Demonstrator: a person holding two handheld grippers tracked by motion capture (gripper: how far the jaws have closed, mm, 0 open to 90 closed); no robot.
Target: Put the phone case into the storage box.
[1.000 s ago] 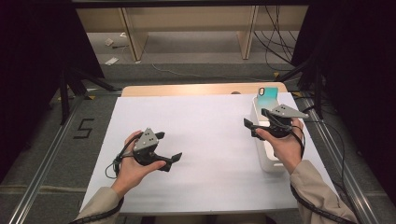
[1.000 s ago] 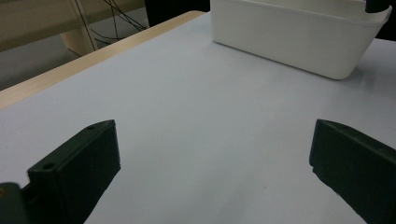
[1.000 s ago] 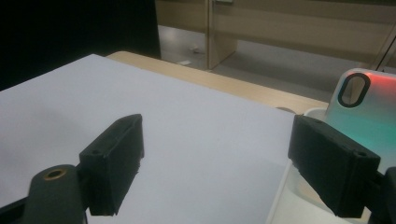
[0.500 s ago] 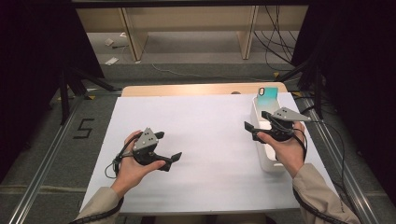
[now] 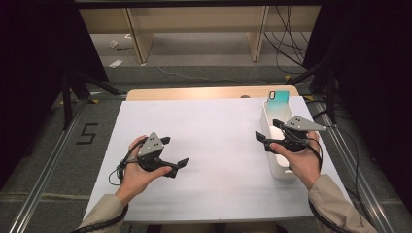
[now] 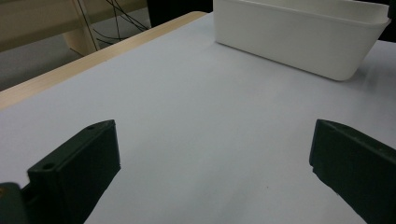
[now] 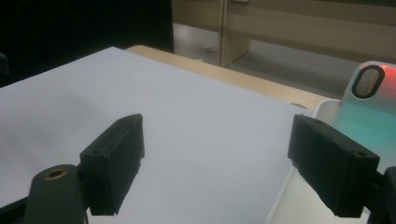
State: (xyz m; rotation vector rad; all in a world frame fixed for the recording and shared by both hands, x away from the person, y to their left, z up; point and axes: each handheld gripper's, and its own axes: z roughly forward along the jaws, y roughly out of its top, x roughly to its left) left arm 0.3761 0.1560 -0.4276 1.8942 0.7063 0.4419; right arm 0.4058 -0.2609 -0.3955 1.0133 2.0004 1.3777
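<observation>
**Phone case waiting in the bin**

The phone case (image 5: 278,101) is standing at the far end of the white bin (image 5: 268,145); it is looking light, thin, slick, so pinching its upper edge seems best; right gripper (image 5: 270,132) and left gripper (image 5: 176,151) are both hanging with jaws apart, empty.

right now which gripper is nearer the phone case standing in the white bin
Right. The right gripper hovers open over the white bin, just short of the teal phone case at its far end. The left gripper sits open far across the table.
</observation>
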